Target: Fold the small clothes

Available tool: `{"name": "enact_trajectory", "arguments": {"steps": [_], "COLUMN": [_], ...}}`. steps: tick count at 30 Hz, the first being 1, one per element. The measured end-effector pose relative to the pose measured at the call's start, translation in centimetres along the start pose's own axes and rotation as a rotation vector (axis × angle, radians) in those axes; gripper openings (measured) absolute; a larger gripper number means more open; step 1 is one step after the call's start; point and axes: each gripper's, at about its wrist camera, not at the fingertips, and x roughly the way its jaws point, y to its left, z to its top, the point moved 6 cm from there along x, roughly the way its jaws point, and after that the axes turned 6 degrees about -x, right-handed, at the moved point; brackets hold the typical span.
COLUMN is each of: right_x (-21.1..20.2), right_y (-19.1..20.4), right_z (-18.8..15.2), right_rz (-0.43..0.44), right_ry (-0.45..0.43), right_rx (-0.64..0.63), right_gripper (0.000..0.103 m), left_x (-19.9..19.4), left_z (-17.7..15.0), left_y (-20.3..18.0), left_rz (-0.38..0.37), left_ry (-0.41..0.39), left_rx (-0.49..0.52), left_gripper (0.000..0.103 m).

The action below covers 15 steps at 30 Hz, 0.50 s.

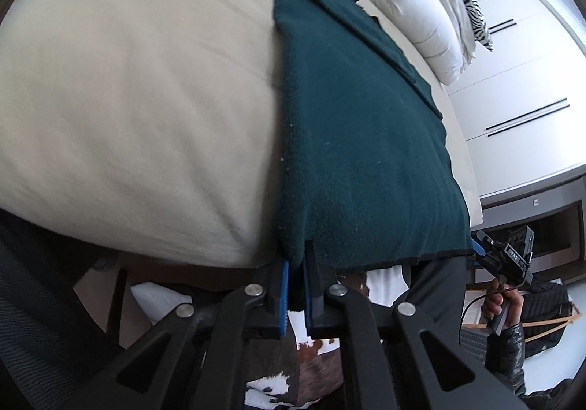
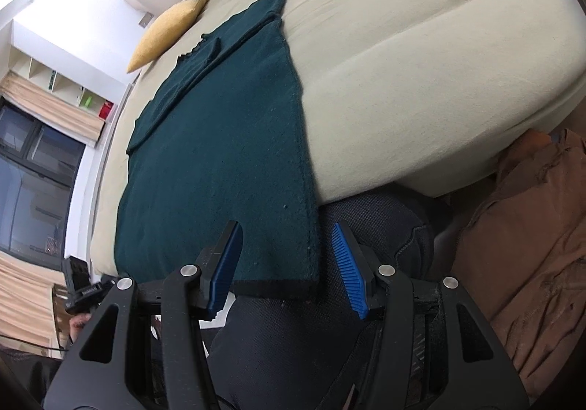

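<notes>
Green garment: long axis runs straight ahead of both hand-held grippers across the bed. My left hand-held gripper pinches its near corner. My right hand-held gripper, fingers spread, straddles the other near corner.

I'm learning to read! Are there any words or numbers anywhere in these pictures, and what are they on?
"DAS": white letters on the black body of the right gripper, seen from the left wrist camera; small, so this reading is unsure.
A small white mark on the dark cabinet: too small to read.
A pale label on the left gripper, seen from the right wrist camera: too blurred to read.
The green garment shows no writing.
</notes>
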Motion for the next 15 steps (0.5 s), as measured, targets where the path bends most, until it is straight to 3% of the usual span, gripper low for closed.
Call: {"name": "enact_trajectory", "arguments": {"steps": [4, 10, 15], "right_x": [0.5, 0.6, -0.2], "right_y": [0.6, 0.1, 0.8], "right_z": [0.0, -0.1, 0.3], "right_rz": [-0.025, -0.077, -0.030], "right_ry": [0.034, 0.067, 0.035], "right_rx": [-0.033, -0.042, -0.038], "right_gripper": [0.038, 0.007, 0.006], "left_x": [-0.7, -1.3, -2.9], "left_z": [0.0, 0.2, 1.1], "left_y": [-0.8, -1.2, -2.1], "left_rz": [-0.010, -0.029, -0.098], "left_ry": [-0.020, -0.032, -0.059], "left_rx": [0.032, 0.043, 0.043], "left_gripper": [0.006, 0.006, 0.006]}}
